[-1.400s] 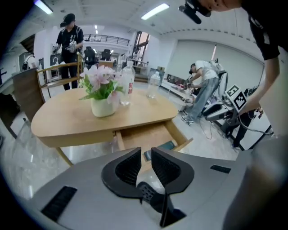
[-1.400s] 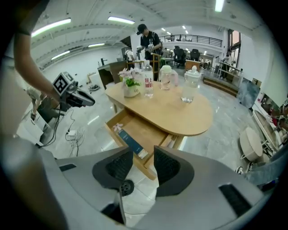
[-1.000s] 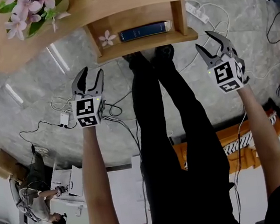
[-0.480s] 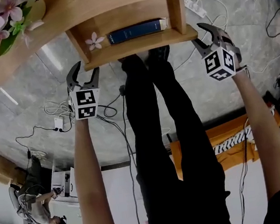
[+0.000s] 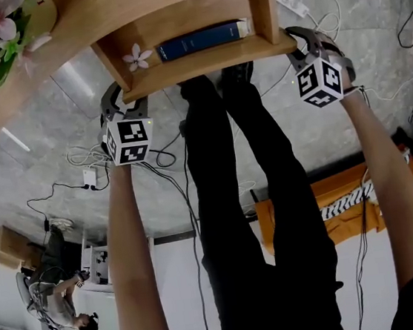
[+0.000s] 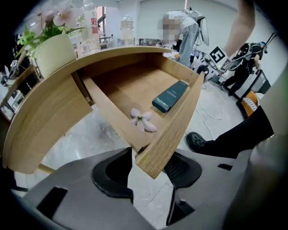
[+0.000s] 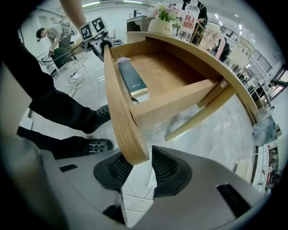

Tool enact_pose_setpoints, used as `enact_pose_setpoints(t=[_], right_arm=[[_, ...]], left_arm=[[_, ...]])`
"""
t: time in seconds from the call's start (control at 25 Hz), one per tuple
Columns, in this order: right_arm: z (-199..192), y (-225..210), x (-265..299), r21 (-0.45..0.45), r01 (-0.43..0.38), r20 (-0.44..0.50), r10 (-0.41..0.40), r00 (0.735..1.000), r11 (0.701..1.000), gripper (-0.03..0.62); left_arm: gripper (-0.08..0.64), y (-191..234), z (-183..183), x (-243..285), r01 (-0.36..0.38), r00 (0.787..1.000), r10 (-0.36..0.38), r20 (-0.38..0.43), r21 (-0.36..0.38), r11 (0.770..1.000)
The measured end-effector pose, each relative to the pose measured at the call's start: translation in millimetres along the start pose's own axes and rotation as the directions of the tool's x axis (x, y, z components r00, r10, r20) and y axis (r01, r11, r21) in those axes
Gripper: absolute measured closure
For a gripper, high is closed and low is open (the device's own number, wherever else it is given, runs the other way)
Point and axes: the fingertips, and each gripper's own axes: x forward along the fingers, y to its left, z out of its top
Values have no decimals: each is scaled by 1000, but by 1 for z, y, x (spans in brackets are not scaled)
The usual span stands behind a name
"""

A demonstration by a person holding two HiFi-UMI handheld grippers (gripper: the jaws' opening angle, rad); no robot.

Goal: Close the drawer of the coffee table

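Overhead, one coffee table [image 5: 77,27] with one drawer [image 5: 201,64] pulled out, holding one dark book [image 5: 202,40] and one loose pink blossom [image 5: 136,57]; one potted plant [image 6: 54,49] on top. Two grippers: left gripper [image 5: 124,100] with jaws apart round the drawer front's left corner, right gripper [image 5: 309,36] with jaws apart round its right end (both just closing, wood between the pads, no firm press visible). Table top cut off by the upper edge; drawer's rear tucked under it. A second ago, both grippers lower in the picture, clear of the drawer, either side of the two trouser legs [image 5: 269,190].
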Motion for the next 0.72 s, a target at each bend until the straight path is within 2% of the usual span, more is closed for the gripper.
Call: enact_pose_setpoints(t=[0.12,0.4,0.6,0.72], right_arm=[[0,0,3,3,-2,-4,2,1000,1000,492],[1,0,0,13,-37,-31,37,999,999,495],[7,-5,-16,99,-43,-7,44,999,994,495],[9,-6,-25,138,-37,2,37,999,990,495]], left_arm=[[377,5,1,1,-33,999,33,-3,-2,999],[391,4,2,-3,-55,998,55,-8,-53,997],[400,6,8,-20,-58,998,62,33,-101,993],[403,6,11,-30,-53,997,57,44,-90,995]])
